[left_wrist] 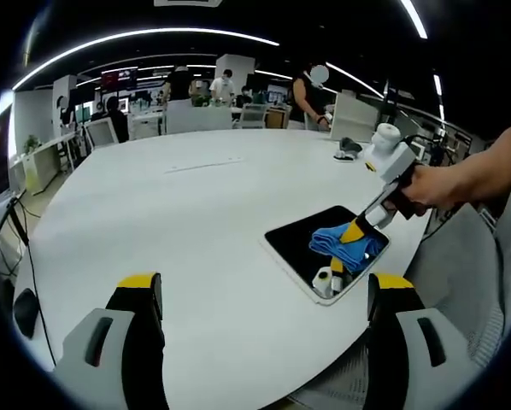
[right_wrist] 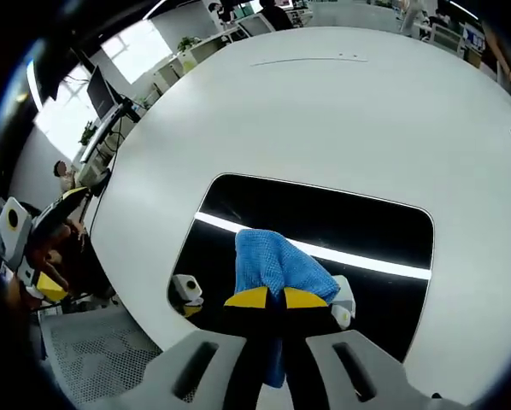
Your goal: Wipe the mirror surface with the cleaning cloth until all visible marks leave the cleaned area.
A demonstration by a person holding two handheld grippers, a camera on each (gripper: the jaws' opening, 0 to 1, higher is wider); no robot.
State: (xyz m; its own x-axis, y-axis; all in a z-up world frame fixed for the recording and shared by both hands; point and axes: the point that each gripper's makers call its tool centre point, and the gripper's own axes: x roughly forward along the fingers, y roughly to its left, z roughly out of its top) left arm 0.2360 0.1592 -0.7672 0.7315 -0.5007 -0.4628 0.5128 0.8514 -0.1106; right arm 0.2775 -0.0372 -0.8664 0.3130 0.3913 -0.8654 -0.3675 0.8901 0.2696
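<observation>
While the right gripper [right_wrist: 268,299] presses down onto the mirror [right_wrist: 341,226], its yellow-tipped jaws are clamped together on a bunched blue cleaning cloth [right_wrist: 277,265], which rests on the glass near the mirror's nearer long edge in the right gripper view. The mirror is a dark rounded rectangle lying flat on a large white table [right_wrist: 324,111], and a bright strip of ceiling light reflects across it, passing just behind the cloth. A small white object shows in the glass to either side of the cloth.

From the left gripper view, the same mirror [left_wrist: 302,239] sits near the table's [left_wrist: 196,222] edge, with the cloth [left_wrist: 337,242] on it under the right gripper [left_wrist: 355,231], held by a person's hand [left_wrist: 431,188]. The left gripper [left_wrist: 264,295] hovers over bare tabletop well apart from the mirror, its jaws spread wide and holding nothing. Beyond the table, people stand among desks.
</observation>
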